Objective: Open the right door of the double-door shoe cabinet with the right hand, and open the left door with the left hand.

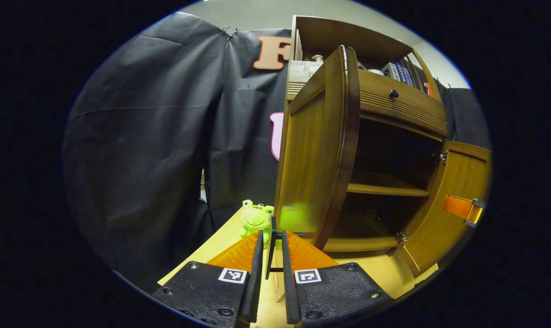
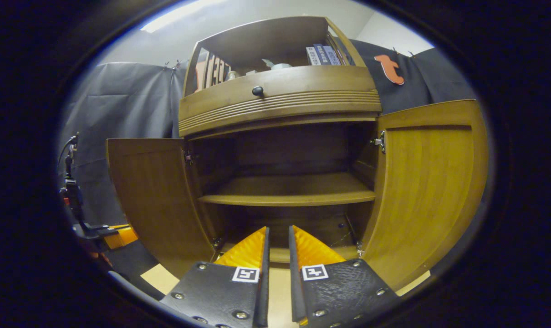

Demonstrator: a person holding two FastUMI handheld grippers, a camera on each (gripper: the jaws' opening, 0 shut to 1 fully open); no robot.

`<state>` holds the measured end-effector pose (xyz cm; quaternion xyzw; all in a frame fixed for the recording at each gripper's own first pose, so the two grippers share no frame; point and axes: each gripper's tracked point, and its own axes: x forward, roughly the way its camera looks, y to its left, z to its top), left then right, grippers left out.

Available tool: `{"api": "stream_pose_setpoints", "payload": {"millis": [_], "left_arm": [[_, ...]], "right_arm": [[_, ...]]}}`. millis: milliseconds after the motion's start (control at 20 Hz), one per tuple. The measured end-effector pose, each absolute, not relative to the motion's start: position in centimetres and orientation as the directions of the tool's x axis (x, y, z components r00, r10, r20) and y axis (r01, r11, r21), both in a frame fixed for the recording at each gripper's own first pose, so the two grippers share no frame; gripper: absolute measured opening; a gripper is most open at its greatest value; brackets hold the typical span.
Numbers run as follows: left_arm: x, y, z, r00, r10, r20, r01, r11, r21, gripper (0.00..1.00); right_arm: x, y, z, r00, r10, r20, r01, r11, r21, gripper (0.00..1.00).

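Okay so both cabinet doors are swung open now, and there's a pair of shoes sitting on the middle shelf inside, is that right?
Not quite. Both the left door and the right door are swung open, but the middle shelf holds no shoes: it is bare, as the right gripper view shows.

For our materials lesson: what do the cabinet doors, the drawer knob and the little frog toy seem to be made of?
Cabinet doors: wood or wood veneer, glossy varnish; streaky grain and reflections show.
Drawer knob: dark, smooth, slightly shiny; metal or plastic, cannot tell.
Frog toy: soft plush fabric, judging by its fuzzy, rounded look.
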<state>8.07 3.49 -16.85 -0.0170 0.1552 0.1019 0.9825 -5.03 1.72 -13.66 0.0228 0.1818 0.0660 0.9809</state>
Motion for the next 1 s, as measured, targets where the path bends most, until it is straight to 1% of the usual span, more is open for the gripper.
{"api": "stream_pose_setpoints", "payload": {"millis": [250,650,700,750,800,850,900,950,1000], "left_arm": [[7.3,5.3,-16.0,0.923,0.251,-0.293,-0.260,0.966,0.009,0.24],[4.9,9.2,-13.3,0.892,0.394,-0.221,-0.389,0.919,0.068,0.24],[4.7,9.0,-12.8,0.898,0.389,-0.206,-0.386,0.921,0.054,0.32],[4.5,8.9,-12.1,0.900,0.395,-0.186,-0.393,0.918,0.047,0.32],[4.4,8.6,-11.6,0.902,0.397,-0.171,-0.395,0.918,0.047,0.17],[4.5,8.4,-11.2,0.904,0.397,-0.159,-0.394,0.918,0.053,0.16],[4.6,8.0,-10.7,0.908,0.391,-0.149,-0.387,0.920,0.057,0.24],[4.8,7.3,-10.2,0.914,0.380,-0.142,-0.375,0.925,0.059,0.16],[5.0,6.7,-9.7,0.922,0.364,-0.131,-0.359,0.931,0.059,0.16]], "right_arm": [[-4.2,2.6,-14.4,0.916,0.167,-0.365,-0.142,0.985,0.095,0.20],[-3.3,3.8,-14.9,0.909,0.201,-0.366,-0.171,0.979,0.115,0.20],[-3.1,4.0,-14.9,0.908,0.206,-0.365,-0.173,0.978,0.119,0.20],[-3.1,4.2,-14.9,0.907,0.209,-0.365,-0.176,0.977,0.122,0.20],[-3.1,4.3,-14.9,0.907,0.213,-0.364,-0.179,0.976,0.124,0.20],[-3.1,4.3,-14.7,0.907,0.214,-0.362,-0.180,0.976,0.124,0.20],[-3.2,4.4,-14.7,0.909,0.212,-0.359,-0.179,0.976,0.123,0.20],[-3.2,4.4,-14.5,0.911,0.210,-0.356,-0.177,0.977,0.121,0.20],[-3.3,4.3,-14.4,0.913,0.207,-0.353,-0.176,0.977,0.119,0.20]]}}
